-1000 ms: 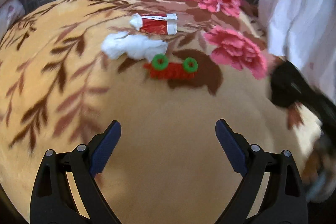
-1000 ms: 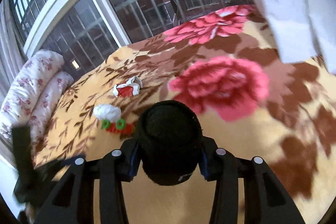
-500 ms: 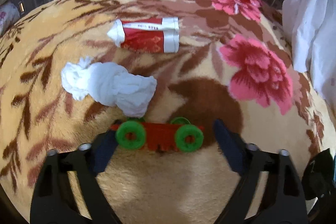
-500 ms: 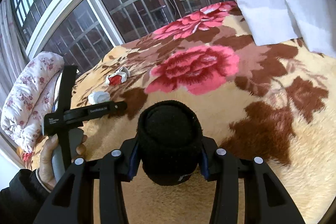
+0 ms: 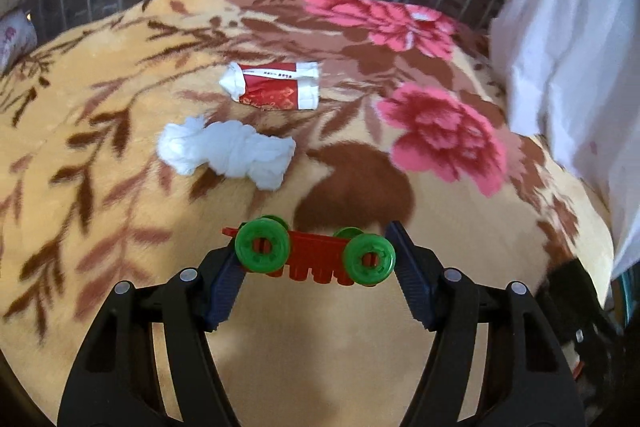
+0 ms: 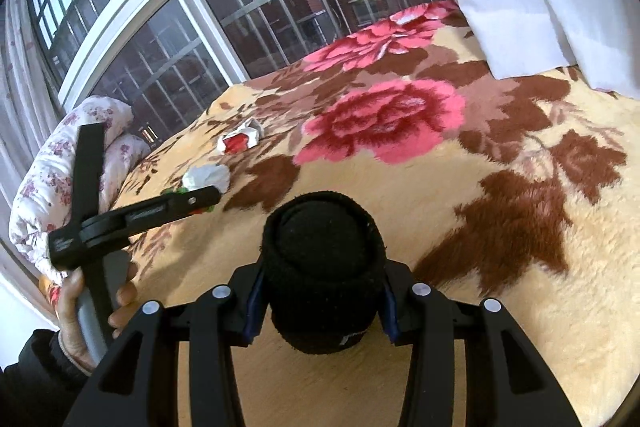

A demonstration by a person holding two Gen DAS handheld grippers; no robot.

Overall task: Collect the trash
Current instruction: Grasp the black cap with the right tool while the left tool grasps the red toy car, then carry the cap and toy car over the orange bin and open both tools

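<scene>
A red toy with green wheels sits crosswise between the fingers of my left gripper, whose pads press on its two ends just above the blanket. Farther out on the bed lie a crumpled white tissue and a red-and-white wrapper. In the right wrist view my right gripper is shut on a black fabric roll. That view also shows the left gripper from the side, the tissue and the wrapper.
A flowered plush blanket covers the bed. White curtains hang at the right, and a barred window runs along the far side. A rolled floral quilt lies at the left edge, above a person's hand.
The left gripper went forward to the red toy, closed on its ends and drew back with it. The right gripper kept the black roll and shifted a little across the bed.
</scene>
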